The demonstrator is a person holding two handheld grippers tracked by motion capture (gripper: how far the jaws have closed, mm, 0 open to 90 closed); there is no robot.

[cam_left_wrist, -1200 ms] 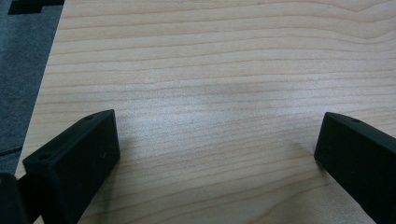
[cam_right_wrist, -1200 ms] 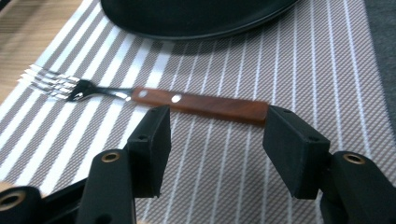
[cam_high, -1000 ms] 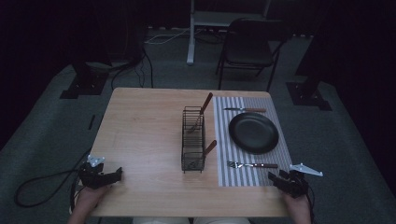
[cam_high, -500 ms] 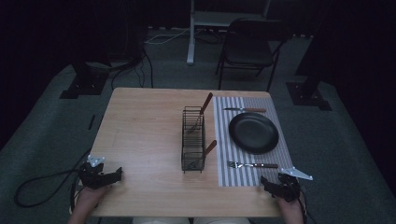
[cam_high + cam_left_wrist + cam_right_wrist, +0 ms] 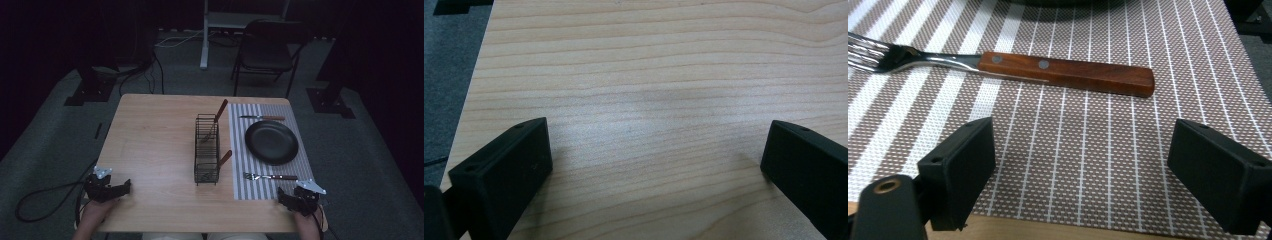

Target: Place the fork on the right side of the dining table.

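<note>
A fork with a wooden handle (image 5: 1068, 75) lies flat on the striped placemat (image 5: 1088, 165), its tines pointing left; the same fork (image 5: 270, 176) lies near the mat's front edge in the high view. My right gripper (image 5: 1080, 165) sits just behind the fork, and its jaws have just been opening; they stand wide apart with nothing between them. At the table's front right corner the right gripper (image 5: 295, 197) rests in a hand. My left gripper (image 5: 656, 160) is open over bare wood, and the left gripper (image 5: 117, 189) sits at the front left corner.
A black plate (image 5: 271, 142) lies on the placemat, with a knife (image 5: 262, 118) beyond it. A black wire rack (image 5: 207, 150) stands mid-table holding two wooden-handled utensils. A chair (image 5: 270, 50) and stands are on the floor beyond the wooden table (image 5: 155, 145).
The right gripper has drawn back toward the table's front edge and slightly left, away from the fork. The left gripper has stayed in place.
</note>
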